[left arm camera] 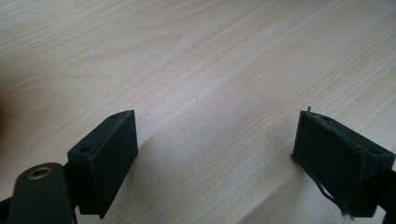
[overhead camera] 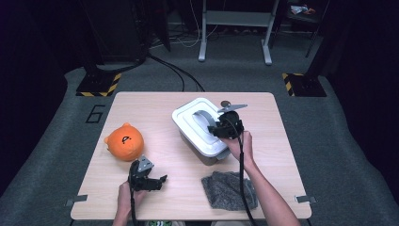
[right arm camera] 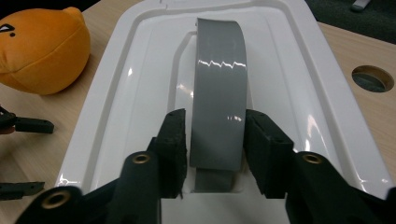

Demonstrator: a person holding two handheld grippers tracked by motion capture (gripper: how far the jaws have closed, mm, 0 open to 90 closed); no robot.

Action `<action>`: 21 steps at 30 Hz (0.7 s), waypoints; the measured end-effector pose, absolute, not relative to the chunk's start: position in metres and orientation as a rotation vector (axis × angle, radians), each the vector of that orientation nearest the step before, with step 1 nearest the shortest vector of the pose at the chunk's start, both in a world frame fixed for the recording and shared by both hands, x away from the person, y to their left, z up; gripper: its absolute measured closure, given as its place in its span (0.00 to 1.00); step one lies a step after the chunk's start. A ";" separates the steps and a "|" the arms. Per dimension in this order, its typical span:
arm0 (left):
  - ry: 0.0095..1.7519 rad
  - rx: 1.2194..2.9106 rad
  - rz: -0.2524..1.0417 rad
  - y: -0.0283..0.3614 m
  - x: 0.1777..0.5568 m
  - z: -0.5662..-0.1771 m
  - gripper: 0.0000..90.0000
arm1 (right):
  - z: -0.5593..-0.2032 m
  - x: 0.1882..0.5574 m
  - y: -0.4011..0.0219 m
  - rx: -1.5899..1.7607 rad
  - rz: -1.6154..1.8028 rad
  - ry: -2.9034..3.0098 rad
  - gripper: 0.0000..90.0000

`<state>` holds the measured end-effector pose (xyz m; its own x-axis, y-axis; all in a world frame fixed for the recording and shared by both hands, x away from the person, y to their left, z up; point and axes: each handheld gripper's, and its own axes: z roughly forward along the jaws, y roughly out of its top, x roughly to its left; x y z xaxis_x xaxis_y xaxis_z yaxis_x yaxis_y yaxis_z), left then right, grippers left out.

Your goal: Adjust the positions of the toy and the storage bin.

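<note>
A white lidded box (overhead camera: 188,123) stands in the middle of the wooden table (overhead camera: 155,108), with an arched grey handle (overhead camera: 205,117) across its lid. My right gripper (overhead camera: 217,129) reaches in from the box's right side. In the right gripper view the grey handle (right arm camera: 219,79) lies between the two jaws of my right gripper (right arm camera: 215,135); a thin gap shows at the left pad, so the jaws stand slightly open around it. My left gripper (overhead camera: 162,181) rests low near the front left edge. Its jaws (left arm camera: 215,149) stand wide open over bare wood (left arm camera: 187,56).
An orange plush toy (overhead camera: 124,141) sits at the table's left, also in the right gripper view (right arm camera: 39,51). A grey cloth (overhead camera: 229,189) lies crumpled near the front edge, right of centre. A round hole (right arm camera: 371,78) is cut in the tabletop beyond the box.
</note>
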<state>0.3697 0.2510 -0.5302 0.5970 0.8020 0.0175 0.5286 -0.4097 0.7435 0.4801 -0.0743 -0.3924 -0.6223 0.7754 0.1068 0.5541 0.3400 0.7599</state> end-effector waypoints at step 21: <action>1.043 2.118 0.484 0.251 0.370 -0.530 0.15 | -0.375 0.509 -0.051 1.123 1.088 2.373 0.60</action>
